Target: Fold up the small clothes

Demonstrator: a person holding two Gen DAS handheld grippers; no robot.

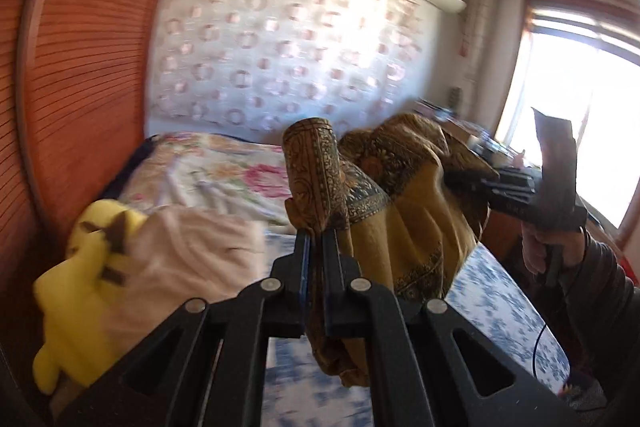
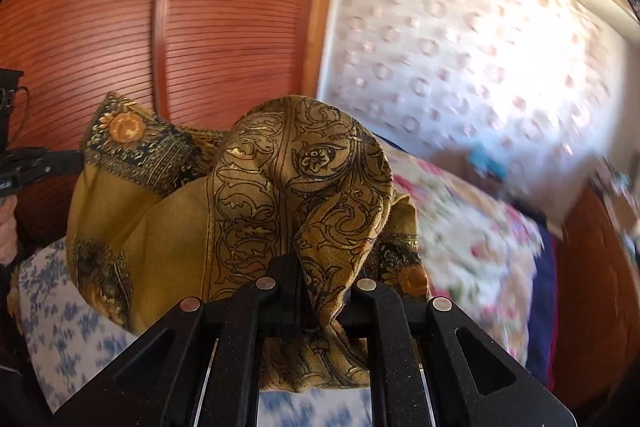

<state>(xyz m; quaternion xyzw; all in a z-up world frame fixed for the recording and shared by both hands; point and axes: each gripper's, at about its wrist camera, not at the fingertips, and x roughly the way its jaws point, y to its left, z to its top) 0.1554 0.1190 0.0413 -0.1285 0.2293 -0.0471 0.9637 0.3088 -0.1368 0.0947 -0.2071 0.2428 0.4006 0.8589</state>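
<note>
The left gripper (image 1: 316, 239) is seen pressed together on a fold of the mustard patterned cloth (image 1: 404, 227), which is bunched above its fingers and hangs down beside them. The right gripper (image 2: 298, 277) is likewise clamped on the same cloth (image 2: 296, 179), a rounded fold of which is draped over its fingertips. The cloth is held up between both grippers, above the blue-flowered sheet (image 1: 496, 291) of the bed. A yellow plush toy (image 1: 76, 287) and a pale garment (image 1: 192, 259) are seen near the bed's left edge, by the wooden wardrobe (image 1: 92, 67).
</note>
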